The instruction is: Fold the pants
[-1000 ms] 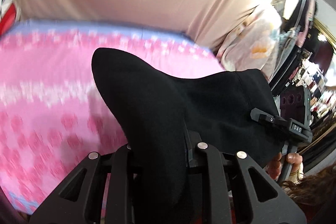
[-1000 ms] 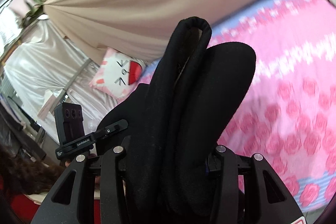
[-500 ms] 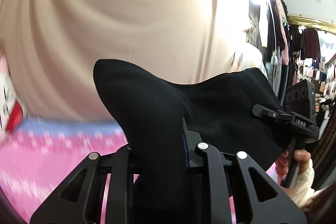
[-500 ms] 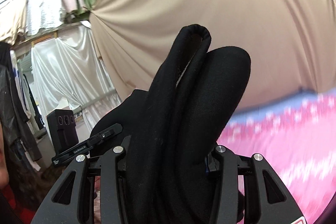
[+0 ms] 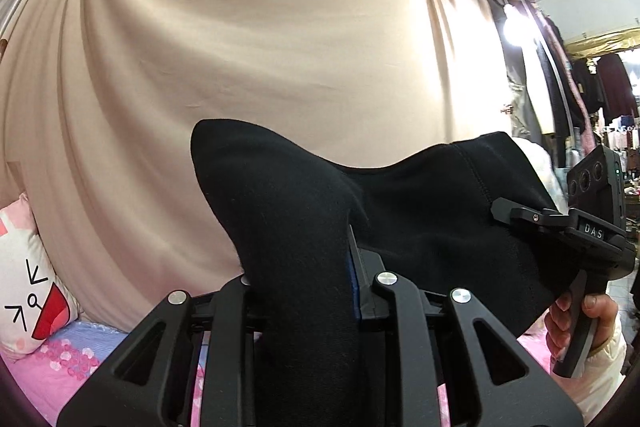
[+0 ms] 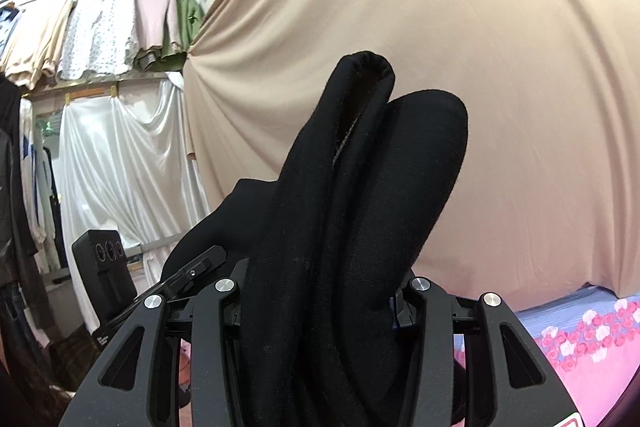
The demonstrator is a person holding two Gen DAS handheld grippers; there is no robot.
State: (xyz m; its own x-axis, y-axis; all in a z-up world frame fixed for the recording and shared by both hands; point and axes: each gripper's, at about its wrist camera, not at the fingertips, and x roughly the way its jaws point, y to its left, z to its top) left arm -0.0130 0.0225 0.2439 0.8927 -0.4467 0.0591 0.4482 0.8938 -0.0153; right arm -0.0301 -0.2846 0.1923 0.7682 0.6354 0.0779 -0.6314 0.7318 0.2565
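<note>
Pants (image 5: 420, 227) of black knit hang in the air between the two tools, lifted clear of the bed (image 5: 48, 383) with its pink rose-print cover. The left hand-held gripper (image 5: 304, 291) is nearly closed, pinching a single thin fold that rises past its fingers. The right hand-held gripper (image 6: 320, 291) stands about half open yet clamps a thicker bundle of several layers, which fills the gap between its pads. Both point level toward the beige drape (image 5: 260, 47) behind the bed's far edge. Holding the cloth at two spots along one edge likely lets the rest drop straight, so that it can be laid flat on the bed for a fold. In the left view a person's hand (image 5: 588, 323) grips the other tool's handle.
</note>
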